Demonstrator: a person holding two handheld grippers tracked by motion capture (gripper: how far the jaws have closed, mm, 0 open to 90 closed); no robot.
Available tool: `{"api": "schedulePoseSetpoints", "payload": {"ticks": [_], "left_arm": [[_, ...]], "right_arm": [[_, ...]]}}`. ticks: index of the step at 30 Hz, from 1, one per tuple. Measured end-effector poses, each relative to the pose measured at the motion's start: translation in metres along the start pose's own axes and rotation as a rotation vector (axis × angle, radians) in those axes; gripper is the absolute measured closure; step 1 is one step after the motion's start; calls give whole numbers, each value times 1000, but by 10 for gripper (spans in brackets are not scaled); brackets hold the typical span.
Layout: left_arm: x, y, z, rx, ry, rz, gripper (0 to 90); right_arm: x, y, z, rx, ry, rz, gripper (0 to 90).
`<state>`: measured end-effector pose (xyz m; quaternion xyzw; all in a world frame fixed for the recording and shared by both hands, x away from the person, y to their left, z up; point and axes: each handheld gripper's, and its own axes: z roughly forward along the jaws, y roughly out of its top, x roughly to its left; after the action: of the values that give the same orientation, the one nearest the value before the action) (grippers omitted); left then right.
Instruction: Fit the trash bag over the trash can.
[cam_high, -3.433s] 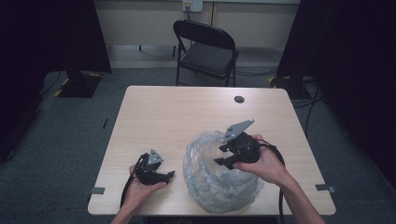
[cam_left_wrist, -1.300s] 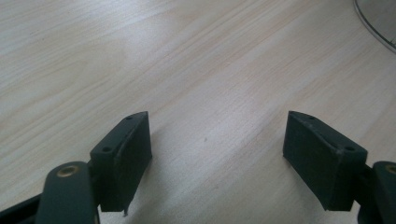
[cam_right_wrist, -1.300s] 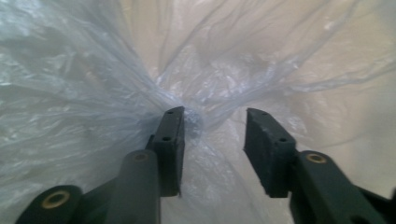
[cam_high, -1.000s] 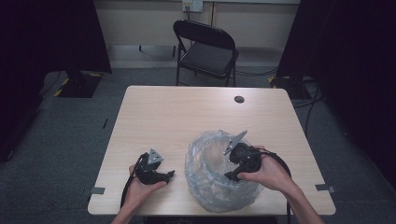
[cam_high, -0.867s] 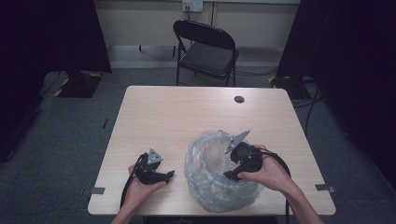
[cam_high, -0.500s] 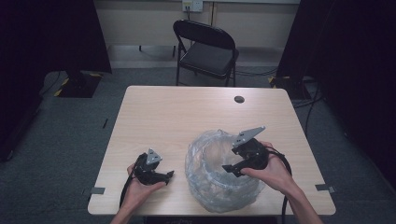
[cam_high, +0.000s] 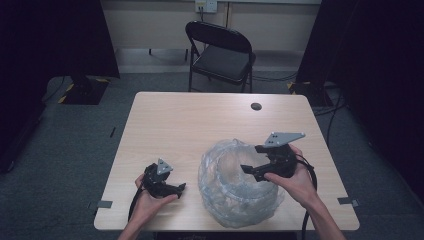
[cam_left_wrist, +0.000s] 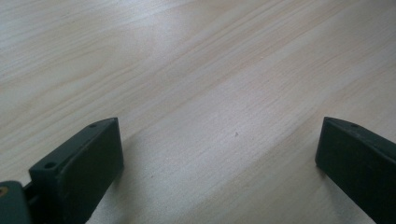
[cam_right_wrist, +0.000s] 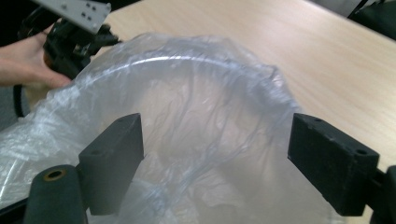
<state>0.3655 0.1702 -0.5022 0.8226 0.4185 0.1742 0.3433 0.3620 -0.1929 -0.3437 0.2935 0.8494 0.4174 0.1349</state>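
A crumpled clear plastic bag (cam_high: 227, 192) sits near the table's front edge, right of centre. My right gripper (cam_high: 250, 172) hovers over the bag's right side, held in a hand. In the right gripper view its jaws (cam_right_wrist: 215, 158) stand wide and have just been opening; the bag's film (cam_right_wrist: 196, 93) lies beneath them, and the pads do not press on it. My left gripper (cam_high: 177, 189) rests on the table left of the bag. Its jaws (cam_left_wrist: 219, 154) have also just been opening, with bare wood between them. The left gripper (cam_right_wrist: 100, 37) shows past the bag in the right gripper view.
The light wooden table (cam_high: 200, 125) has a small dark round thing (cam_high: 256, 106) near its far edge. A black folding chair (cam_high: 222, 55) stands behind the table. Dark curtains hang at both sides, and a cable trails from each gripper.
The right gripper has lifted off the bag's top and shifted to the right, its jaws spreading wider. The left hand has stayed in place.
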Motion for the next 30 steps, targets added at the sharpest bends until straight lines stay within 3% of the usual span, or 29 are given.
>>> {"api": "schedulePoseSetpoints", "payload": {"ticks": [4, 16, 22, 30], "left_arm": [[2, -1, -1, 2, -10, 10, 2], [3, -3, -3, -3, -15, 9, 0], [4, -5, -4, -3, -14, 3, 0], [4, -5, -5, 0, -11, 2, 0]], "right_arm": [[-4, -1, -8, -42, -6, 20, 162], [-17, -15, -30, -107, -96, 59, 164], [-23, -24, -39, -107, -105, 76, 167], [-32, -41, -51, -109, -162, 92, 167]]}}
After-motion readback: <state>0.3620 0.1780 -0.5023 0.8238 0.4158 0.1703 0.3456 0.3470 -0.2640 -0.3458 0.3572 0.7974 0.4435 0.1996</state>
